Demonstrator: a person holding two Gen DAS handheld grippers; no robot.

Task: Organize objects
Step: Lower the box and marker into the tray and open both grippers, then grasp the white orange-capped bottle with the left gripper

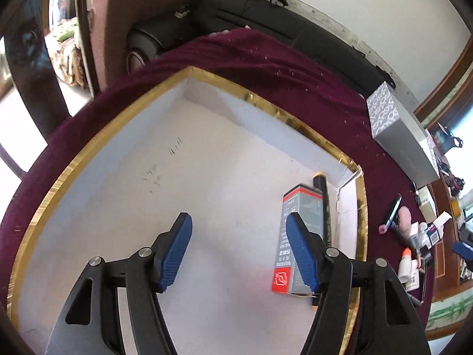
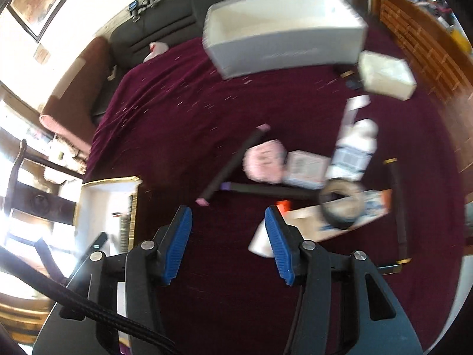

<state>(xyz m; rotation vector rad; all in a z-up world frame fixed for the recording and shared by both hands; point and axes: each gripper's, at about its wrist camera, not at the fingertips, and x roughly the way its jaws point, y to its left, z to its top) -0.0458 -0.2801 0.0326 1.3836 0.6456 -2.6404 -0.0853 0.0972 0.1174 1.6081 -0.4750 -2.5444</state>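
Note:
My left gripper [image 1: 239, 230] hangs open over a wide white tray with a gold rim [image 1: 85, 153]. A grey and red glue box [image 1: 295, 236] lies in the tray's right corner, partly behind my right-hand blue pad [image 1: 301, 251], with a black tube [image 1: 323, 204] beside it. Nothing sits between these pads. My right gripper [image 2: 227, 224] is open over bare maroon cloth. Beyond it lies a loose pile: a dark stick with pink ends [image 2: 233, 165], a pink puff [image 2: 264, 159], a white bottle [image 2: 354, 153], a tape roll [image 2: 343, 201] and a flat carton [image 2: 348, 216].
A maroon cloth [image 1: 266, 65] covers the table. A grey patterned box [image 1: 396, 130] stands at its far right; in the right wrist view, a white open box [image 2: 283, 47] and a small white box [image 2: 387, 74] sit far back. A black sofa [image 1: 236, 9] lines the wall. The gold-rimmed tray [image 2: 130, 207] is left of my right gripper.

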